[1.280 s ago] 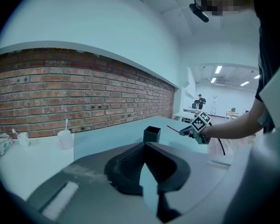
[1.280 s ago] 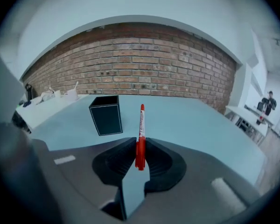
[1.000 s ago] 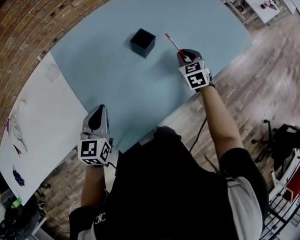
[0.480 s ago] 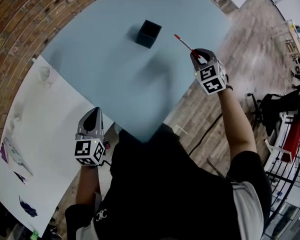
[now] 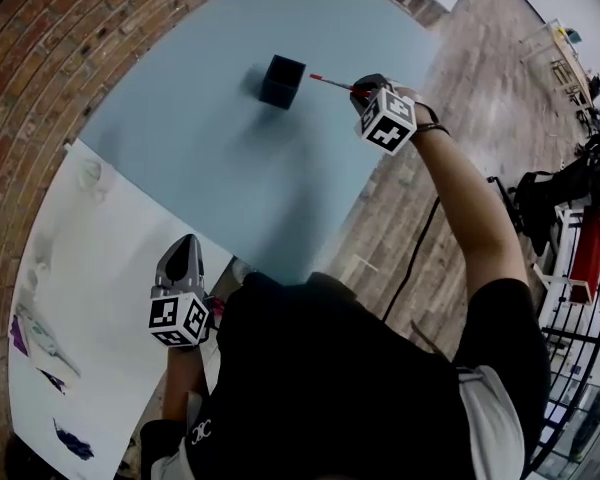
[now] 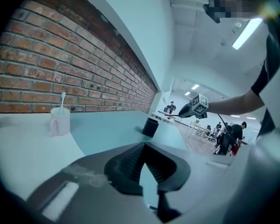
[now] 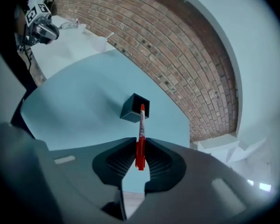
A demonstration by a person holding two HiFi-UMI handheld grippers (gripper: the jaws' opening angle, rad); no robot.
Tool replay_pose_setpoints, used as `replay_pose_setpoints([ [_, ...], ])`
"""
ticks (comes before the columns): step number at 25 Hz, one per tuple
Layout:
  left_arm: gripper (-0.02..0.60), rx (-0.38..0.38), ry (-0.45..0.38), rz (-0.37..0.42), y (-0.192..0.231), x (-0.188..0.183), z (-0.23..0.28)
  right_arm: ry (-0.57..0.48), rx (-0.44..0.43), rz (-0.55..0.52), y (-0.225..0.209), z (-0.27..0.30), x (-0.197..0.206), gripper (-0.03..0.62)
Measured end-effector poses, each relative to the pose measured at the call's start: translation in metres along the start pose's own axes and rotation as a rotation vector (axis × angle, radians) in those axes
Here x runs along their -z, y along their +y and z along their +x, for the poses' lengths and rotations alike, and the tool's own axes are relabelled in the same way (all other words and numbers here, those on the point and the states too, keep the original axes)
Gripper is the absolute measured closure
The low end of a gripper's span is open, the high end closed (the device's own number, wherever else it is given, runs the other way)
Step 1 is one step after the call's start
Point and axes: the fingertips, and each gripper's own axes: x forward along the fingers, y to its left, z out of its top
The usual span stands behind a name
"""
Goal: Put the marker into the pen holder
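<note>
Jaws of right gripper (image 5: pixel 365 89) pinch red marker (image 7: pixel 141 125), aimed at pen holder (image 7: pixel 130 110), not yet inside; insertion remains. Left gripper (image 6: pixel 143 148) jaws together, empty.

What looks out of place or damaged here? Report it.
Nothing stands out. The pen holder sits upright on the blue table, nothing spilled. The right gripper is clamped on the red marker, which points toward the holder, not yet in it.

1. The red marker (image 7: pixel 141 125) has print on its side, too small to read.
2. The cubes on the left gripper (image 5: pixel 187 245) and right gripper (image 5: pixel 359 88) show black-and-white squares, not words.
3. A white logo (image 5: pixel 201 432) on the black top: unreadable.
</note>
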Motion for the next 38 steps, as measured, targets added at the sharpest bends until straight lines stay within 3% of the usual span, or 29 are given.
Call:
replay_pose_setpoints([
  [8,0.574,-0.008,0.036,-0.035,0.003,0.023,-0.018,0.18,-0.067,-0.18,0.0,0.058,-0.031,0.53],
  [13,0.574,-0.024,0.036,-0.054,0.01,0.027,-0.02,0.313,0.011,-0.324,-0.002,0.091,-0.045,0.53],
  [17,0.574,-0.022,0.032,-0.062,0.012,0.029,-0.017,0.409,0.043,-0.547,0.005,0.112,-0.047,0.53],
  [21,0.574,-0.008,0.049,-0.04,0.01,0.032,-0.017,0.422,0.055,-0.671,0.008,0.128,-0.046,0.53],
  [27,0.574,-0.04,0.041,-0.058,0.017,0.034,-0.019,0.431,0.004,-0.661,0.006,0.141,-0.048,0.517],
  [29,0.574,-0.044,0.046,-0.062,0.016,0.035,-0.019,0.422,-0.022,-0.63,0.009,0.143,-0.048,0.435],
  [30,0.574,-0.043,0.05,-0.062,0.016,0.036,-0.019,0.415,-0.027,-0.617,0.009,0.143,-0.049,0.428],
  [38,0.574,-0.053,0.031,-0.028,0.019,0.023,-0.008,0.265,-0.049,-0.509,0.014,0.133,-0.068,0.365],
])
